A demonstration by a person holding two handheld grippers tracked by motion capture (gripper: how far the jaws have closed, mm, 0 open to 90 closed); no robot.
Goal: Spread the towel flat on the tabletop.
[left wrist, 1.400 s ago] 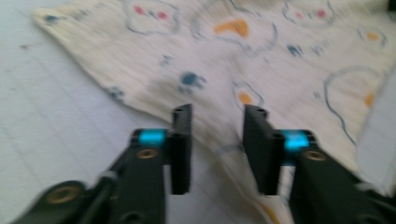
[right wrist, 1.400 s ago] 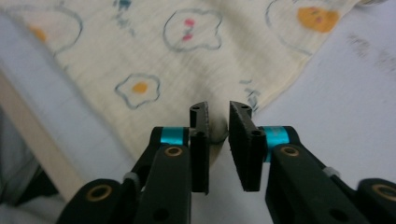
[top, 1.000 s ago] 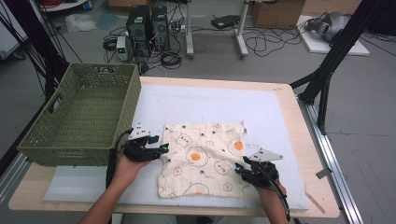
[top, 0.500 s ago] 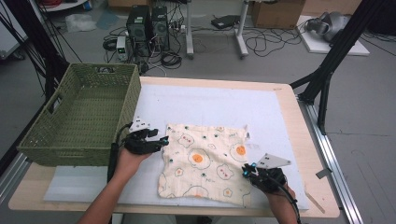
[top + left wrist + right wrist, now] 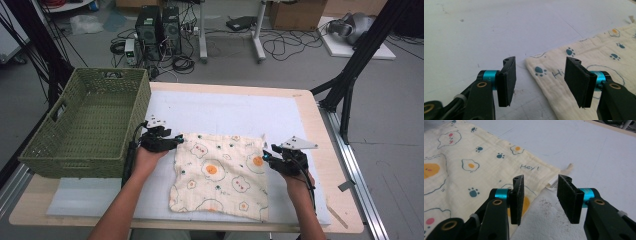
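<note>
A cream cloth [image 5: 220, 172] printed with fried eggs, bears and paw prints lies spread flat on the white mat [image 5: 225, 110]. My left gripper [image 5: 177, 141] is at the cloth's far left corner. In the left gripper view the left gripper [image 5: 540, 82] is open, low over that corner of the cloth [image 5: 599, 57]. My right gripper [image 5: 265, 156] is at the cloth's far right edge. Its jaws have just been opening. In the right gripper view the right gripper [image 5: 540, 200] stands open with nothing pinched, just short of the cloth [image 5: 474, 162] corner with its label.
A green woven basket [image 5: 85, 125] stands at the table's left, close behind the left hand. The wooden table edge [image 5: 330, 150] runs along the right. Bare mat stretches beyond the cloth toward the far side.
Both grippers have moved away from the person, toward the cloth's far corners. The right gripper's jaws are wider apart, and the cloth lies a little flatter.
</note>
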